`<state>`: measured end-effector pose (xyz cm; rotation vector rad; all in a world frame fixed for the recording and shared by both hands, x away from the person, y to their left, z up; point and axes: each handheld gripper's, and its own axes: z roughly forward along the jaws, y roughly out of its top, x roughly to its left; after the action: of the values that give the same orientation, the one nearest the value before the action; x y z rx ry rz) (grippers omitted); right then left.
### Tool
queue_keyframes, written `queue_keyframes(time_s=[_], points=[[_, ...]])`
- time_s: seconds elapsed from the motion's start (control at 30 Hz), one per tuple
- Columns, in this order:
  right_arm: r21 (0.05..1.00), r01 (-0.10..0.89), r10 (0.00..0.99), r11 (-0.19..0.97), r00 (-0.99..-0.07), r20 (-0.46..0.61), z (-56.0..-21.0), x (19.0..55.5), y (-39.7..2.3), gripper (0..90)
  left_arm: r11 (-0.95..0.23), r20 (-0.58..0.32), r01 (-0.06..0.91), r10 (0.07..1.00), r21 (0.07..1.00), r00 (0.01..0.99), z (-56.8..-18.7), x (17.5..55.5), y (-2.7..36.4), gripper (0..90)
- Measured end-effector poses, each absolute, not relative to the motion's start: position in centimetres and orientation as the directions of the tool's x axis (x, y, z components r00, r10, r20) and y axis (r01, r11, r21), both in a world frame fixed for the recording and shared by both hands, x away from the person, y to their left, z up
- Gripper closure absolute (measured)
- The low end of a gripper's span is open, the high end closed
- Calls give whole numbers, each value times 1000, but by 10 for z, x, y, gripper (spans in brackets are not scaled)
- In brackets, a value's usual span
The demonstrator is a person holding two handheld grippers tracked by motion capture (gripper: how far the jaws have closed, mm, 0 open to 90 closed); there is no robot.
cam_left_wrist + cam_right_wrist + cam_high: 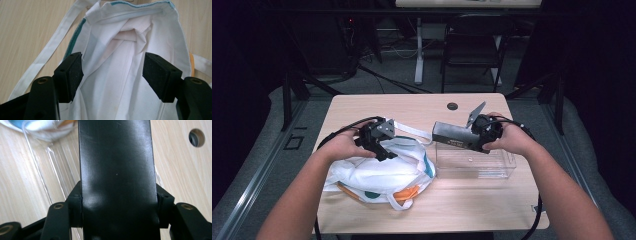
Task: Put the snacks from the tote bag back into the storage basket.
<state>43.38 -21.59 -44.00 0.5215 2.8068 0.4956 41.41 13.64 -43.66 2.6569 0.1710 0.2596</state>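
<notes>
— Box (455,135) first: where is it, and who has it?

— My right gripper (472,139) is clenched across its width, one pad on each long side. It is a long dark box, held clear of the bench (422,102) above the clear plastic bin (474,162), and its long axis runs level, pointing away from my right hand toward the bag (379,175).

— And the bag?

— The white cloth bag lies just left of the bin, its mouth turned toward the box. My left gripper (112,72) hangs released right at that mouth, pads wide apart with loose cloth between them, pinching nothing.

— So which hand is nearer the mouth?

— The left one. I judge it should lift the upper lip, so the right can slide the box in end first along its long axis.
</notes>
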Motion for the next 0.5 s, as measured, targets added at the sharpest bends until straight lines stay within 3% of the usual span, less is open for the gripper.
queue_keyframes(time_s=[0.5], points=[[350, 342, 422, 872, -888, -183, -452, 441, -241, 414, -886, 144, 87, 169, 455, 975, -442, 415, 137, 323]])
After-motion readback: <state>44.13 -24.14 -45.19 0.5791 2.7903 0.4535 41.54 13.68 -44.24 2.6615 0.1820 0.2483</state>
